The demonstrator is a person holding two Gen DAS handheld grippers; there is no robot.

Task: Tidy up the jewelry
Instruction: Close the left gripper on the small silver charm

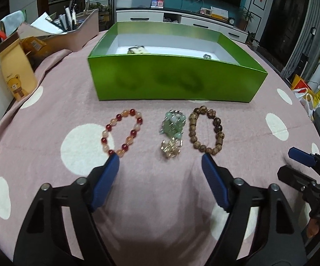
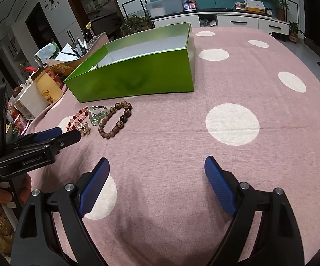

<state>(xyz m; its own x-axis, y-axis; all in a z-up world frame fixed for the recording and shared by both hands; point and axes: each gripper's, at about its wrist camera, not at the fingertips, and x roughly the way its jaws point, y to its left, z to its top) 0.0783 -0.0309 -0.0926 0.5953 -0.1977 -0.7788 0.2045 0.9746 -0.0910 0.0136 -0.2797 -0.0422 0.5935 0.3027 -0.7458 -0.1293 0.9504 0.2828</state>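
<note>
Left wrist view: the left gripper (image 1: pixel 161 159) hung over a pink tablecloth (image 1: pixel 49 115) with white dots, its blue fingers spread apart with nothing between them. Just beyond the fingertips three pieces of jewelry lay in a row: a red and peach bead bracelet (image 1: pixel 123 133) on the left, a green and silver charm piece (image 1: pixel 172 135) in the middle, and a brown wooden bead bracelet (image 1: pixel 205 132) on the right. The left fingertip sat at the near edge of the red bracelet; whether it touched, I could not tell. Behind the row stood an open green box (image 1: pixel 173 77) with a white inside and small items on its floor. The right gripper (image 1: pixel 301 157) showed at the right edge.

Right wrist view: the right gripper (image 2: pixel 157 166) was wide open and empty over bare cloth, well apart from the jewelry. The three pieces lay to the upper left, near the green box's front wall. The left gripper entered from the left, held by a hand (image 2: pixel 9 190), its tip beside the red bracelet.
</note>
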